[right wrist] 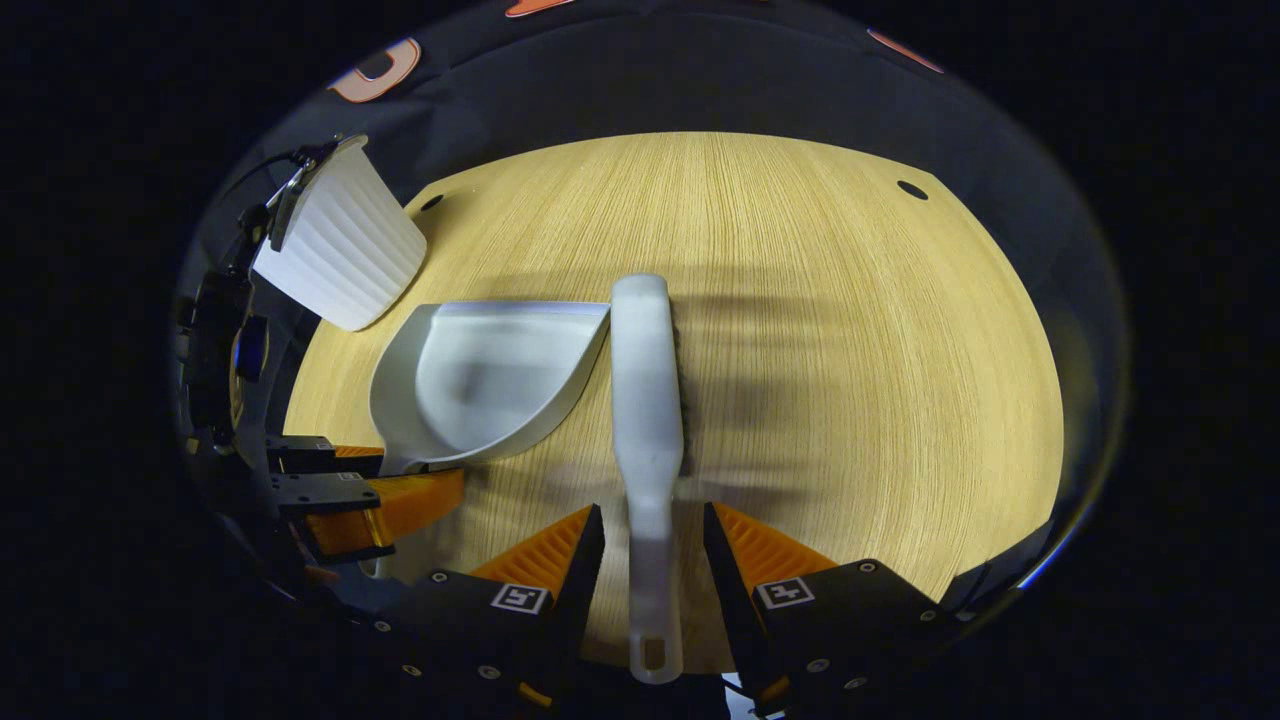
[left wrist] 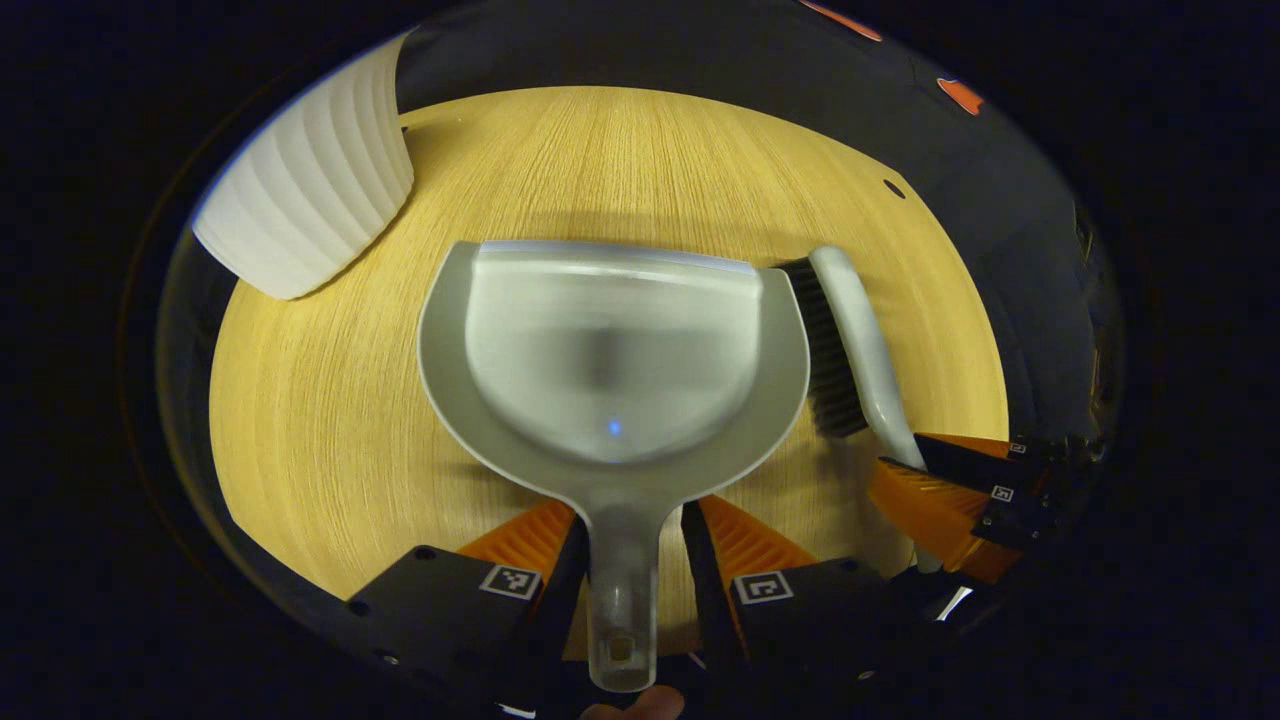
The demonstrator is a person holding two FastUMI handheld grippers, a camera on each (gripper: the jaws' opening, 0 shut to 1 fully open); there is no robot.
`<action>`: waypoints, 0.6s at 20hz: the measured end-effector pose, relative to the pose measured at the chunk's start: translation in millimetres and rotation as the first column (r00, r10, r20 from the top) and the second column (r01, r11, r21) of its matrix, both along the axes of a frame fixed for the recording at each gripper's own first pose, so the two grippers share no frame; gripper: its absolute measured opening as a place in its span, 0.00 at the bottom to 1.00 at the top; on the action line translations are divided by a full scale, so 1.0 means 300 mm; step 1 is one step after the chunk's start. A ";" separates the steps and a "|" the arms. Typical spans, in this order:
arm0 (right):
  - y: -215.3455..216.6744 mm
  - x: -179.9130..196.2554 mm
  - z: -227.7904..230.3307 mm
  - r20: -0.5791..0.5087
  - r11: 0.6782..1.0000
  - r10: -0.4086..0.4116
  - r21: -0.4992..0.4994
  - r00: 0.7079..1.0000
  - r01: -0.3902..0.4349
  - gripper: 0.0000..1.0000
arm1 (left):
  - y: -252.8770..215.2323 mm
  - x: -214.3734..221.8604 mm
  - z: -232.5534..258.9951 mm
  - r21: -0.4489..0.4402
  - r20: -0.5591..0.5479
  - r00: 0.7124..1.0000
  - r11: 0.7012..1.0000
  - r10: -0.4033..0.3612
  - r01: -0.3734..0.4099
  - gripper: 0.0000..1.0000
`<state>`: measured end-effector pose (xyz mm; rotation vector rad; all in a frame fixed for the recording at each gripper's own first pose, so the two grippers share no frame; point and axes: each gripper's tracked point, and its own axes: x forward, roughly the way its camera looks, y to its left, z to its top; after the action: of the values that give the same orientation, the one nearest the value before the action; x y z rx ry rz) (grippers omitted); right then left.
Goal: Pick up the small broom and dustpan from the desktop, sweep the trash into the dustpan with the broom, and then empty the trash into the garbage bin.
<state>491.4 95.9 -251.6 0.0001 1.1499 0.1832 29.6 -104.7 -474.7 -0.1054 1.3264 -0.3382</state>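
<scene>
Two cleaning tools lie side by side on the pale wooden surface [right wrist: 850, 330]: a translucent grey plastic dustpan [left wrist: 612, 350] and a small white-handled broom [right wrist: 646, 400] with dark bristles, its head just beside the pan's rim. The left tongs [left wrist: 622, 540] straddle the dustpan's handle, fingers spread on either side with gaps showing. The right tongs [right wrist: 652, 545] likewise bracket the broom's handle, fingers apart from it. A white ribbed plastic garbage bin [right wrist: 345, 245] stands near the pan, by the surface's edge.
</scene>
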 end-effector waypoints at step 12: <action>-0.053 0.058 0.200 0.191 1.000 -0.018 0.008 0.981 0.017 0.85 | 0.108 0.048 0.389 -0.029 0.289 0.954 0.997 0.076 -0.070 0.74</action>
<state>508.8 80.1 -191.6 -0.0012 0.9571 0.1675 44.0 -72.4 -358.1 -0.1157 1.0260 -0.2909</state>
